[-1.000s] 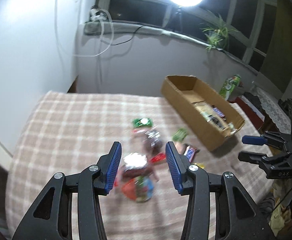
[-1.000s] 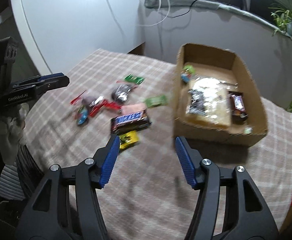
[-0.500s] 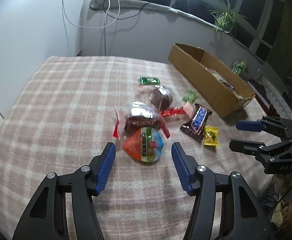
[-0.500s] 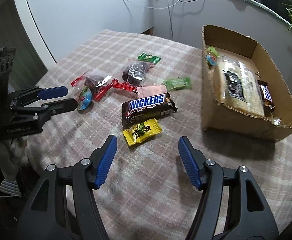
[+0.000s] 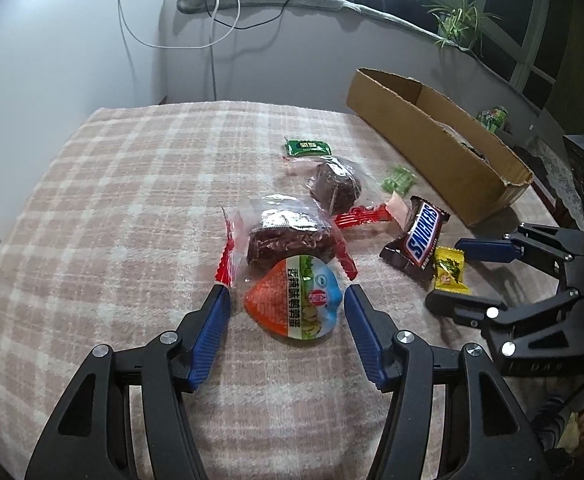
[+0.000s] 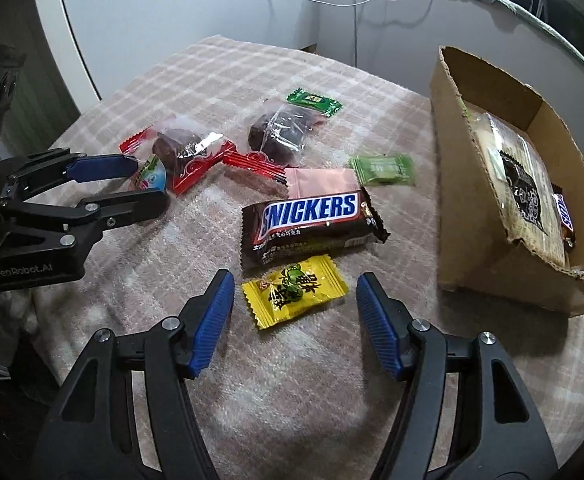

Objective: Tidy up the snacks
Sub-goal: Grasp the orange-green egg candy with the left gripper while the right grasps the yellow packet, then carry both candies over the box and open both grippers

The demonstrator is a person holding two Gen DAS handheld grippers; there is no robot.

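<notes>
Plaid tablecloth (image 6: 195, 80) under bright, crinkly wrapped snacks (image 6: 312, 224).

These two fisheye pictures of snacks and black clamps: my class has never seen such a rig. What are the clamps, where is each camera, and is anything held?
Each clamp is a hand-held gripper carrying its own camera. The left gripper straddles an orange egg packet; the right gripper straddles a yellow candy. Both stand open and hold nothing. On the checked cloth also lie a Snickers bar, dark cakes and green candies. The cardboard box already holds some snacks.
</notes>
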